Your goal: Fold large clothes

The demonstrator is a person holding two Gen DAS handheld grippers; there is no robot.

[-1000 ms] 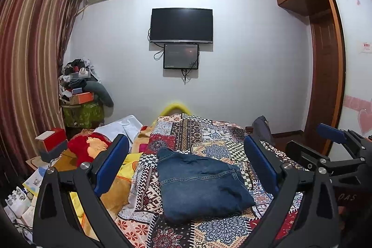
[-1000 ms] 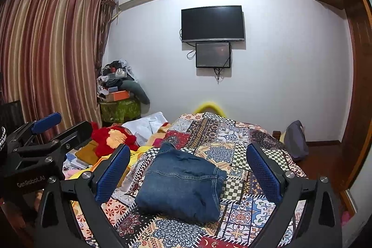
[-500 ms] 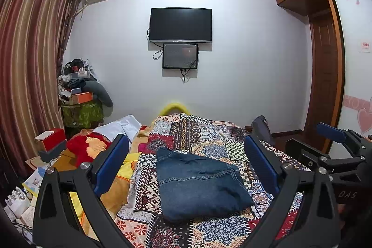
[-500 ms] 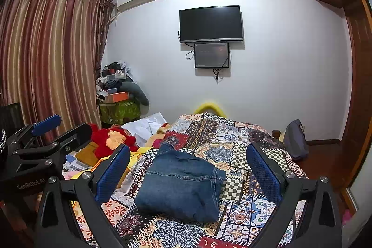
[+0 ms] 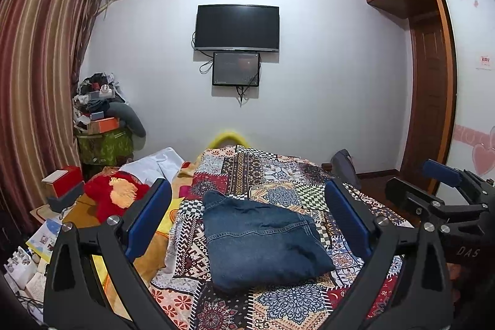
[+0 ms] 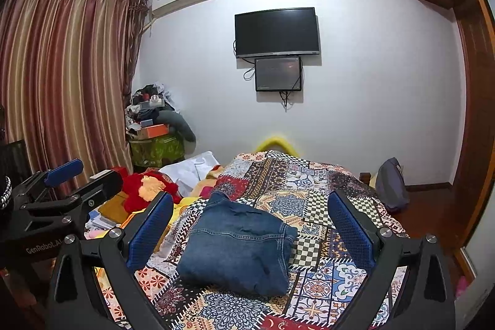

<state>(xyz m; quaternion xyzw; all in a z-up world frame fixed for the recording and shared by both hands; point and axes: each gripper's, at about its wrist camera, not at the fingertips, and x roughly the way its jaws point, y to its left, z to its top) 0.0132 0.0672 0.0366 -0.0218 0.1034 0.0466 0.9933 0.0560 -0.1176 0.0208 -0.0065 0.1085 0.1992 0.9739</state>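
A folded pair of blue jeans (image 5: 260, 240) lies as a thick bundle on the patterned bedspread (image 5: 278, 175); it also shows in the right wrist view (image 6: 238, 243). My left gripper (image 5: 247, 218) is open and empty, held above the near end of the bed, with the jeans seen between its blue pads. My right gripper (image 6: 247, 221) is open and empty too, held level beside it. Each gripper shows at the edge of the other's view, the right one (image 5: 445, 194) and the left one (image 6: 62, 190).
A red and yellow plush toy (image 5: 114, 194) and white cloth (image 5: 154, 163) lie left of the bedspread. A cluttered green stand (image 5: 102, 132) sits by the striped curtain (image 5: 37, 67). A grey bag (image 6: 391, 184) and a wooden wardrobe (image 5: 430, 101) stand right.
Both views have drifted very slightly; the jeans lie as before and both grippers stay open.
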